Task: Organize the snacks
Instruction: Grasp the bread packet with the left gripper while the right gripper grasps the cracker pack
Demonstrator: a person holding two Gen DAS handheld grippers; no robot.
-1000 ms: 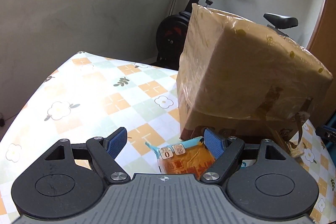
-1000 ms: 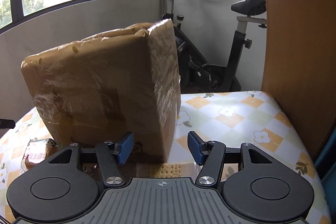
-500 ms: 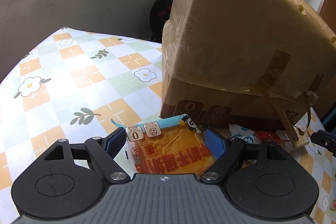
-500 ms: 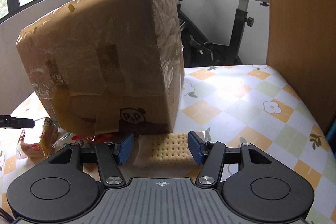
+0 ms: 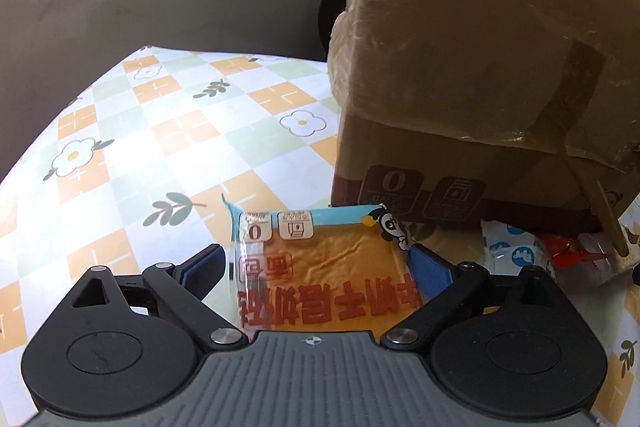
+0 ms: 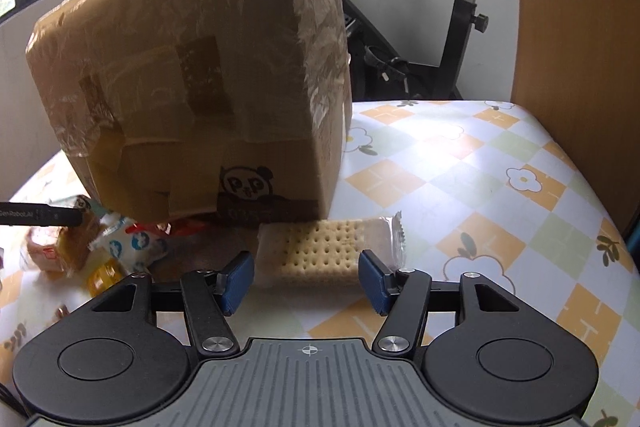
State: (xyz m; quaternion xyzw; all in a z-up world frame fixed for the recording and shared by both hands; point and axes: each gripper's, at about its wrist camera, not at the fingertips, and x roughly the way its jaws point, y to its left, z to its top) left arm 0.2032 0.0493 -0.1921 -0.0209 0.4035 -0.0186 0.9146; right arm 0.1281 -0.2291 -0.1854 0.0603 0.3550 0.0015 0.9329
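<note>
Both grippers lower, left gripper (image 5: 316, 267) opening around bread packet (image 5: 320, 279)

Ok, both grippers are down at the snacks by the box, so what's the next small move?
Probably ease both forward a little, then close. The left gripper, jaws opening, frames the orange snack pack without its pads pressing. The right gripper, jaws also opening, has the cracker pack just ahead of its pads, close under the cardboard box, so go gently.

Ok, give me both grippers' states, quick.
Left gripper: opening, bread packet between its fingers, not gripped.
Right gripper: opening, cracker packet just ahead, not held.
</note>
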